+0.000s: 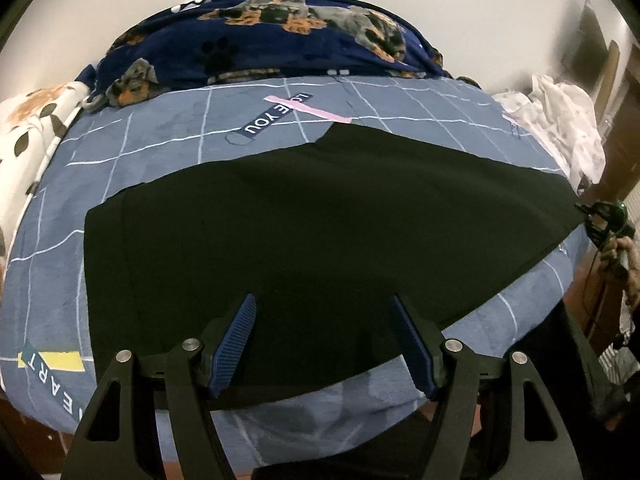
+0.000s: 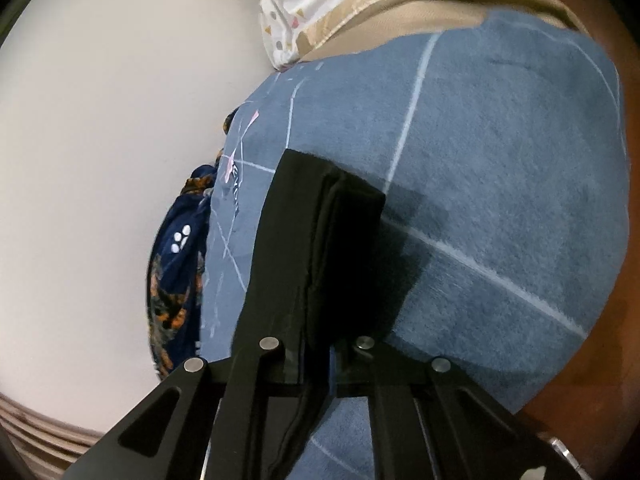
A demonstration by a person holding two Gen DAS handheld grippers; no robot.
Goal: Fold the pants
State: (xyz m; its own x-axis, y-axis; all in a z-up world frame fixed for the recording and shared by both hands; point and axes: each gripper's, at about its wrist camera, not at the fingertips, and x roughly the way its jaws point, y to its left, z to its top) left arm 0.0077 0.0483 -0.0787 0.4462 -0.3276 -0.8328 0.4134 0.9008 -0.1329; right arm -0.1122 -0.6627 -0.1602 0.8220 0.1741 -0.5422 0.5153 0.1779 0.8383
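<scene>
Black pants (image 1: 320,220) — one pair, spread flat across the blue grid-lined bedsheet (image 1: 160,152), leg end reaching the sheet's right edge. Two grippers: left gripper (image 1: 324,344) hangs over the near edge of the pants, blue pads (image 1: 234,344) spread wide, nothing between them. Right gripper (image 2: 320,344) is clamped on the bunched pants (image 2: 332,240) end, fabric lifted off the sheet — fingertips hidden by cloth. Left view alone shows the writing: "LOVE YOU" label (image 1: 276,114) beyond the pants, "EART" by a yellow patch (image 1: 52,362) at the sheet's near-left. One navy dog-print blanket (image 1: 272,36) behind the sheet. Right view alone shows a beige mattress edge (image 2: 400,4) past the sheet.
</scene>
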